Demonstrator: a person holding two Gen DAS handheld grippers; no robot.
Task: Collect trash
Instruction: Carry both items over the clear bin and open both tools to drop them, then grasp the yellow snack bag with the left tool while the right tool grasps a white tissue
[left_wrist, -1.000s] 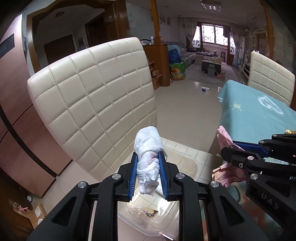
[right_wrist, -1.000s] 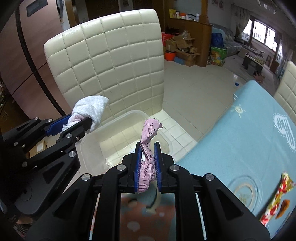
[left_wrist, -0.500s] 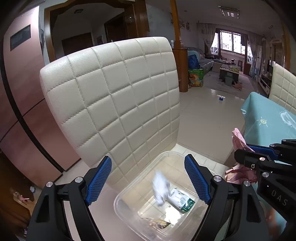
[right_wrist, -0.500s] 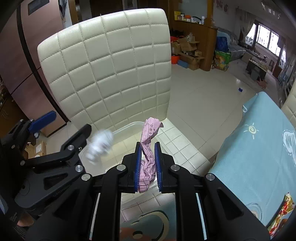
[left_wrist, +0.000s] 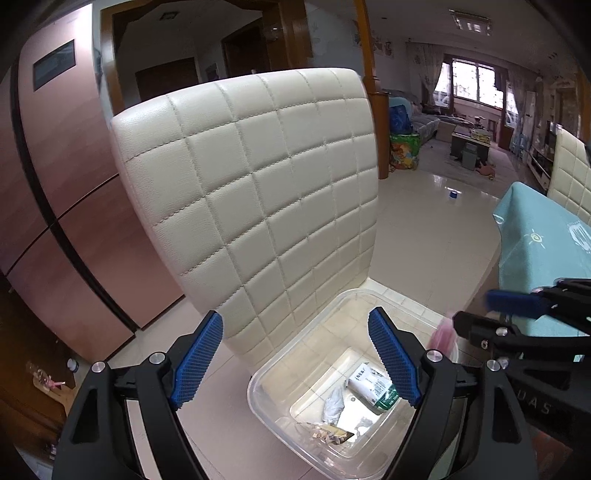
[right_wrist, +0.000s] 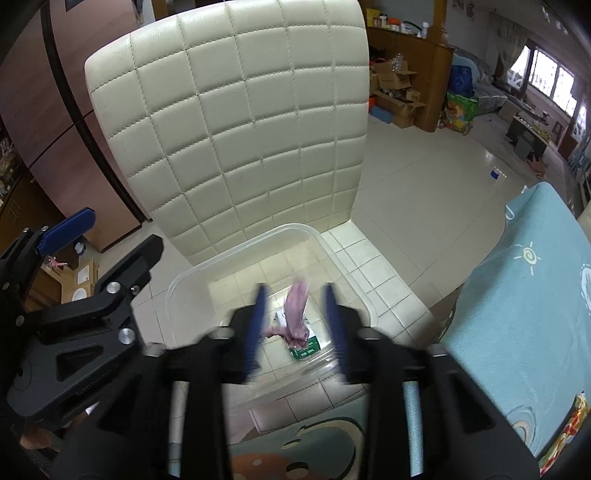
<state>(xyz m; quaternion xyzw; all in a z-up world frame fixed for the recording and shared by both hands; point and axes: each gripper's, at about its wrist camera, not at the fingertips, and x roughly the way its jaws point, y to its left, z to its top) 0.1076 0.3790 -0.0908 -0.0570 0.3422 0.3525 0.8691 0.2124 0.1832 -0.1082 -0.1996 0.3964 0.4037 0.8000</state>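
A clear plastic bin (left_wrist: 275, 369) (right_wrist: 192, 275) sits on the seat of a cream quilted chair (left_wrist: 258, 192) (right_wrist: 236, 122). In it lie a white tissue wad (left_wrist: 334, 402), a white and green packet (left_wrist: 371, 386) (right_wrist: 308, 345) and small scraps (left_wrist: 327, 432). My left gripper (left_wrist: 297, 360) is open and empty above the bin. My right gripper (right_wrist: 297, 328) is open, blurred by motion. A pink wrapper (right_wrist: 295, 314) is loose between its fingers, over the bin; it shows as a pink blur in the left wrist view (left_wrist: 441, 334).
A table with a light blue cloth (left_wrist: 543, 254) (right_wrist: 524, 317) stands to the right of the chair. A red and yellow wrapper (right_wrist: 565, 432) lies on it at the lower right. Tiled floor and a brown cabinet wall (left_wrist: 48, 206) lie behind the chair.
The white tissue wad has dropped from my left gripper into the bin. My right gripper has opened over the bin and let go of the pink wrapper, which is falling.
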